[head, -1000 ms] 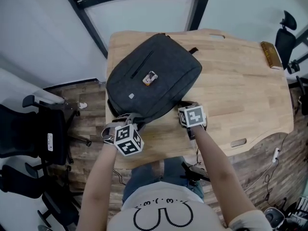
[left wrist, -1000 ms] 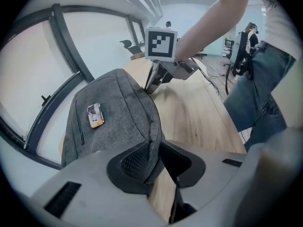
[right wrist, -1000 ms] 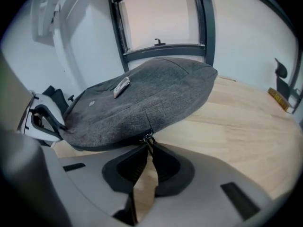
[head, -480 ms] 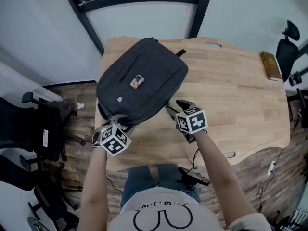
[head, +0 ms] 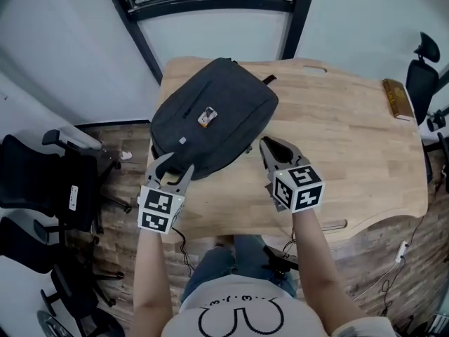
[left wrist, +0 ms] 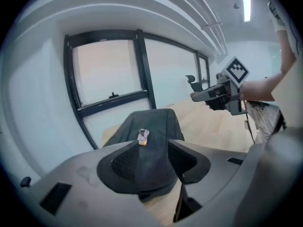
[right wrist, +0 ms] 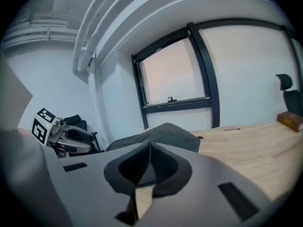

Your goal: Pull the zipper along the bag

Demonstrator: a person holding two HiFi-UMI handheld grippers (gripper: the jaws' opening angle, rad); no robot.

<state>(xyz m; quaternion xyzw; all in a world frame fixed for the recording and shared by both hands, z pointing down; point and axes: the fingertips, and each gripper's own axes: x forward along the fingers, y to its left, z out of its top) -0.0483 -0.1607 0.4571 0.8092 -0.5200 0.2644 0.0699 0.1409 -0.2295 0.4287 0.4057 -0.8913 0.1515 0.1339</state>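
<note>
on the far left corner of the table (head: 351, 139) the bag (head: 210, 118) lies ungripped, the left gripper (head: 172, 166) hovering near it with jaws just spread and empty, the right gripper (head: 270, 144) just pinched together on nothing, so no pull looks under way and the next move, i judge, calls for finding the zipper pull, which i cannot make out.

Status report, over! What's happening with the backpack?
Left hand-held gripper just opened, empty. Right hand-held gripper just closed, empty. Backpack lies on table, neither gripper on it. Nothing in the way.

surface: light wooden table (head: 351, 139) | on it: dark grey bag (head: 217, 114), left part | brown block (head: 396, 98), right edge
</note>
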